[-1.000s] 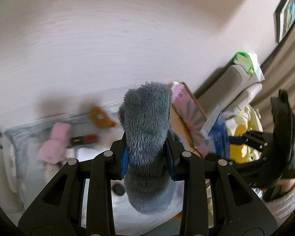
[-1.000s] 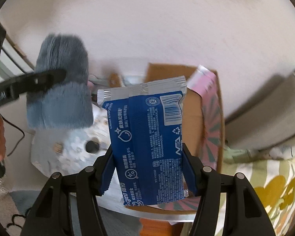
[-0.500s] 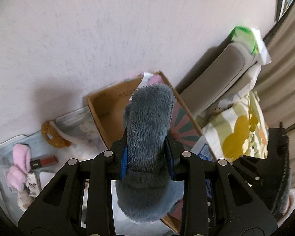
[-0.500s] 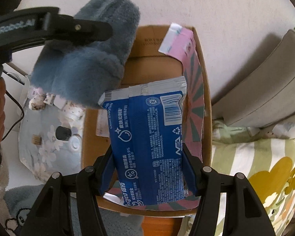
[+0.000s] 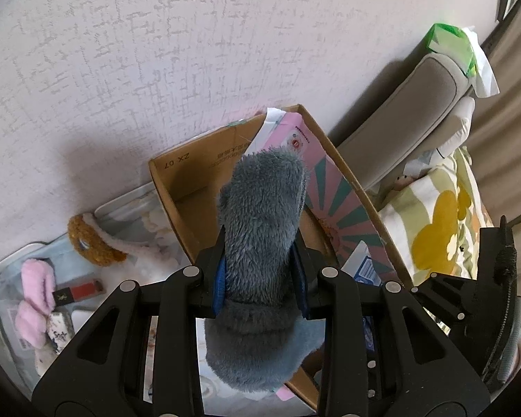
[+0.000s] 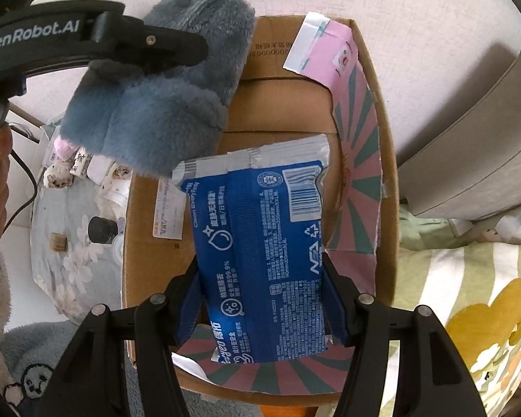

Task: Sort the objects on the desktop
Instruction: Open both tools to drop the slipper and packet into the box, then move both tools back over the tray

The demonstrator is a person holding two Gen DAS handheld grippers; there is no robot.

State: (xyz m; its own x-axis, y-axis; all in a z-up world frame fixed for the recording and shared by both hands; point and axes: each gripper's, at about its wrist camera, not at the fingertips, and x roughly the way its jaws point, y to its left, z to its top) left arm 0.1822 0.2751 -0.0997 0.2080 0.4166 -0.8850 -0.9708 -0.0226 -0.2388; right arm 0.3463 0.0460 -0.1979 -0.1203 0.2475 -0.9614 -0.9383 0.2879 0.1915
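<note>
Left tool (image 5: 260, 281) is clamped on a grey plush slipper (image 5: 264, 243), jaws narrowed to the slipper's width, blue pads pressing both furry sides. Slipper's long axis runs along the tool fingers, one rounded end pointing forward and up toward the wall, the bulkier end hanging back below the jaws. In the right wrist view the same slipper (image 6: 177, 80) sits above the left rim of the cardboard box (image 6: 385, 180), left tool (image 6: 149, 47) pinching it from the side. Right tool (image 6: 260, 299) grips a blue wipes pack (image 6: 260, 250), jaws fairly wide, set to the pack's width, pads on its two long edges. Pack's long axis also follows the fingers, crimped silver end and barcode pointing forward, printed face toward the camera. It hangs over the open box interior, not visibly touching the floor of the box. Box is open-topped, against the textured wall (image 5: 156, 52), with a pink and teal striped sheet (image 6: 354, 160) lining its right inner side. Left of the box lies a floral cloth (image 6: 69, 253) carrying small stuff: a pink fuzzy item (image 5: 34, 292), a brown fuzzy ring (image 5: 87, 239), a red and black stick (image 5: 78, 290), a small black cap (image 6: 102, 229). Right of the box: a grey cushion (image 5: 410, 118) with a green tissue pack (image 5: 451, 47) on top, and yellow-flowered fabric (image 6: 486, 319).
</note>
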